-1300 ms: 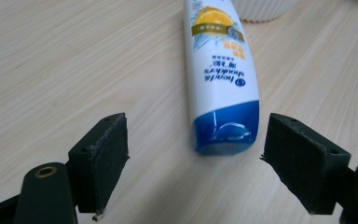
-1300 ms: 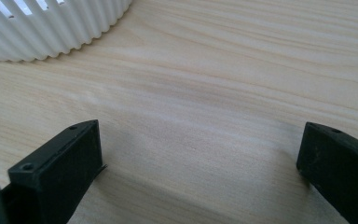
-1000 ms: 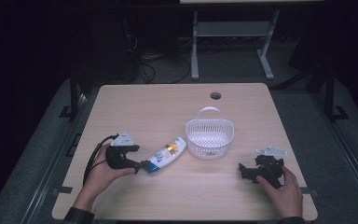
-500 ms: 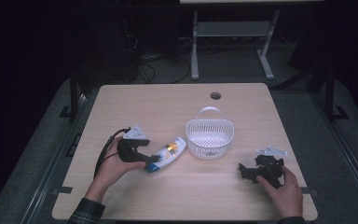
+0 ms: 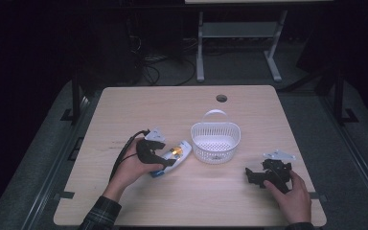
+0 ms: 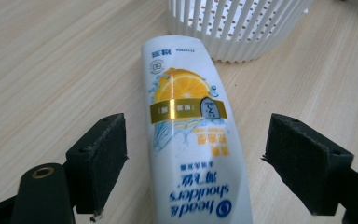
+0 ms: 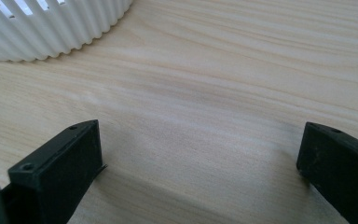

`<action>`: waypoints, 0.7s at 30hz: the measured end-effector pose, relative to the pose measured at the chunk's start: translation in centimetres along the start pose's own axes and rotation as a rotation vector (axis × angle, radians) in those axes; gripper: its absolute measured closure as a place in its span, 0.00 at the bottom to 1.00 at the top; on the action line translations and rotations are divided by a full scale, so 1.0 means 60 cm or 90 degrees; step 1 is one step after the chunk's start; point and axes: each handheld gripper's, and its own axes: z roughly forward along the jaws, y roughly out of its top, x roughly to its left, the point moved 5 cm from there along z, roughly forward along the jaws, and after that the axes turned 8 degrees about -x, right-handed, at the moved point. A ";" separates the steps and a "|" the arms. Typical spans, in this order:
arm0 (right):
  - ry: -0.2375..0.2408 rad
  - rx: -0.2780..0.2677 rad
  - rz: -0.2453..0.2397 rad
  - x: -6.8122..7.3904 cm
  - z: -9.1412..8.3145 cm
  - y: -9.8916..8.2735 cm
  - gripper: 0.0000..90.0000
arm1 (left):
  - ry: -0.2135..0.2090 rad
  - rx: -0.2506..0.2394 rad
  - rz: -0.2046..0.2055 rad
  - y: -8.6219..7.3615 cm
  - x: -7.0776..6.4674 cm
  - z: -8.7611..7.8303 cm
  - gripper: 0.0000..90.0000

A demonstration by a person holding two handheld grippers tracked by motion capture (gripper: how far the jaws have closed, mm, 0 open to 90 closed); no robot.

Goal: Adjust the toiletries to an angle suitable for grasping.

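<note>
Left gripper (image 5: 165, 162) stands with its jaws spread wide, one on each side of the shampoo bottle (image 5: 171, 157), and in the left gripper view both black pads (image 6: 103, 156) are clear of the bottle's (image 6: 193, 140) sides with bare wood showing in between. One hand (image 5: 133, 165) grips it from the near left of the table (image 5: 139, 103), the forearm coming in from the near edge in a plaid sleeve (image 5: 99, 216), wrist angled so the tool points right and slightly far. A cable loops off its left side.

Lying flat on the wood, the bottle is white with an orange slice and a gold band on its label; its far end points toward the white basket (image 5: 215, 142) and lies just beside the basket wall (image 6: 242, 28). That basket sits at mid table, slotted sides, perforated floor, handle on its far rim, with nothing in it.

Right gripper (image 5: 253, 176) rests low at the near right, held by the other hand (image 5: 293, 190), jaws wide over bare tabletop (image 7: 205, 116); the basket (image 7: 42, 28) lies to its far left, well apart
</note>
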 end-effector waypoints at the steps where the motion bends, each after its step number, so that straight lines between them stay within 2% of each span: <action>1: 0.000 0.000 0.000 0.000 0.000 0.000 0.00 | 0.001 0.002 0.003 0.000 0.000 0.005 0.22; 9: 0.000 0.000 0.000 0.000 0.000 0.000 0.00 | 0.003 0.019 0.005 0.005 0.000 0.032 0.21; 13: 0.000 0.000 0.000 0.000 0.000 0.000 0.00 | -0.002 0.039 0.005 0.001 -0.003 0.045 0.20; 15: 0.000 0.000 0.000 0.000 0.000 0.000 0.00 | 0.003 0.052 0.009 -0.001 -0.002 0.050 0.21; 21: 0.000 0.000 0.000 0.000 0.000 0.000 0.00 | 0.011 0.067 0.009 -0.005 -0.001 0.059 0.21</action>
